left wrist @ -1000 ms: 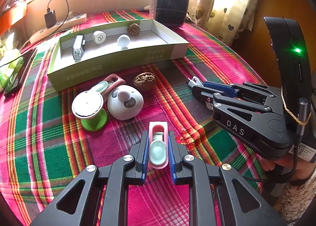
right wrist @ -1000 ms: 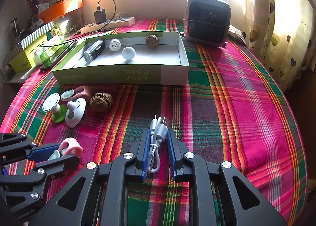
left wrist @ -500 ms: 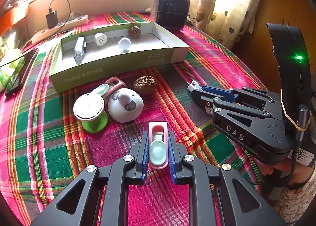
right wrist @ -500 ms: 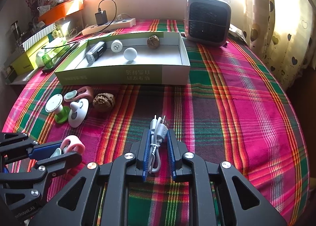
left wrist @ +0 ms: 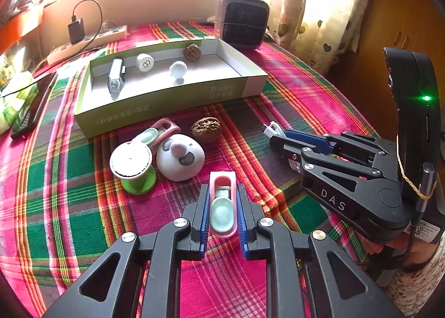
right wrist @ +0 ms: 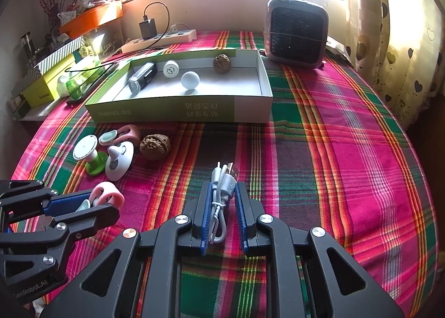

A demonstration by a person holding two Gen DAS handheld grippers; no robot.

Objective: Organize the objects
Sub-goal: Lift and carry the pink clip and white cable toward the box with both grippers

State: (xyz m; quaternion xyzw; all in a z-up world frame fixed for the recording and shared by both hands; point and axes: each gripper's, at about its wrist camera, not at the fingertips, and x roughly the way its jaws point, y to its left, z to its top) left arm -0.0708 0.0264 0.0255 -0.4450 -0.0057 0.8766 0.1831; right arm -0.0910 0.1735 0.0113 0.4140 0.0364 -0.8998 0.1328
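My left gripper point(left wrist: 222, 193) is shut on a pink clip with a mint pad point(left wrist: 222, 206), held above the plaid cloth; it also shows in the right wrist view point(right wrist: 107, 197). My right gripper point(right wrist: 222, 188) is shut on a bundled white USB cable point(right wrist: 221, 193), seen in the left wrist view point(left wrist: 271, 130). A green-and-white box point(left wrist: 167, 104) ahead holds a black device point(left wrist: 115, 79), a white cap point(left wrist: 144, 62), a white ball point(left wrist: 178, 69) and a walnut point(left wrist: 192, 52). In front of it lie a second pink clip point(left wrist: 158, 131), a green-stemmed white hook point(left wrist: 132, 163), a panda-faced white hook point(left wrist: 179, 156) and a walnut point(left wrist: 206, 129).
A small fan heater point(right wrist: 296, 33) stands behind the box at the right. A power strip with charger point(right wrist: 160, 38) lies at the back. A phone point(left wrist: 29, 108) and boxes point(right wrist: 44, 87) sit at the left table edge. Curtains point(right wrist: 403, 40) hang at the right.
Both grippers have drawn back and risen slightly with their loads; the box and loose objects appear a little farther away. Grips are unchanged.
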